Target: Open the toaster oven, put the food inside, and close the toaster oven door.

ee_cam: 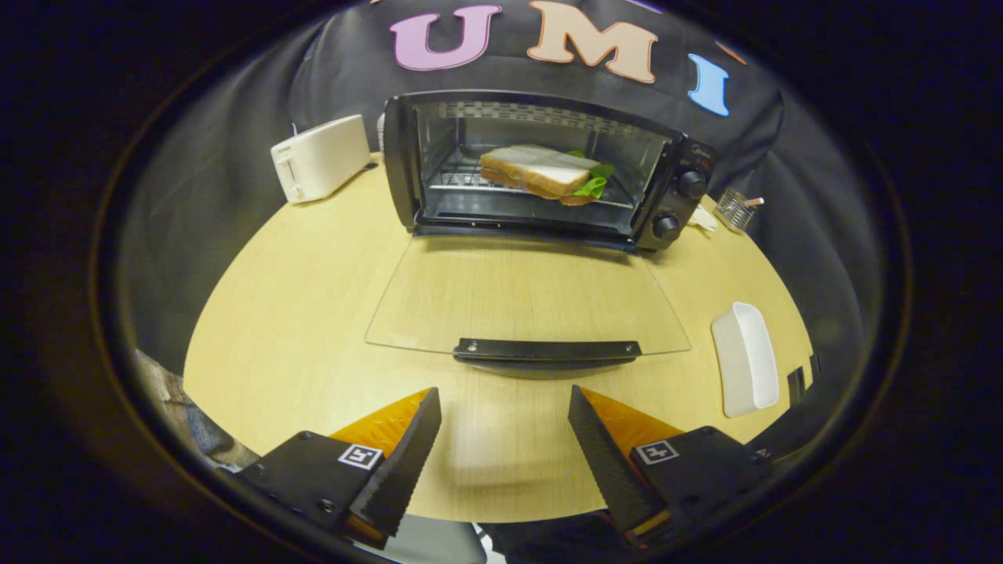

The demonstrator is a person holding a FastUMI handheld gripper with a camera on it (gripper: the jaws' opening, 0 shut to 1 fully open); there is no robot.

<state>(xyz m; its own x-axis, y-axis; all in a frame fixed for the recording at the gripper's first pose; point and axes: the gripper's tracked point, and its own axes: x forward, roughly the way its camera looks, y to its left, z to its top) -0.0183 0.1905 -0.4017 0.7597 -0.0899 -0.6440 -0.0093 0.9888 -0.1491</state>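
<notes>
I am looking forward along my gripper, whose two fingers are spread wide apart and hold nothing; bare table shows in the gap between them. They hover above the near part of a round, light wooden table.

The landmark is a black toaster oven with a boxy metal body, standing at the far side of the table, well beyond the fingers. Its clear glass door is fully open, folded down flat toward me so that it lies level over the table. The door's black bar handle runs along its near edge, just ahead of the fingers and roughly centred on the gap between them, not touching either one.

Inside the toaster oven, on its wire rack, lies the food: a white-bread sandwich with green lettuce sticking out of its right end. It sits slightly right of the middle of the oven cavity. Two black round knobs sit one above the other on the oven's right front panel.

To the left of the toaster oven stands a white slot toaster, close beside it. To the right of the oven, near the table's far edge, is a small wire basket. Nearer to me on the oven's right, beside the open door, lies a white rectangular dish.
</notes>
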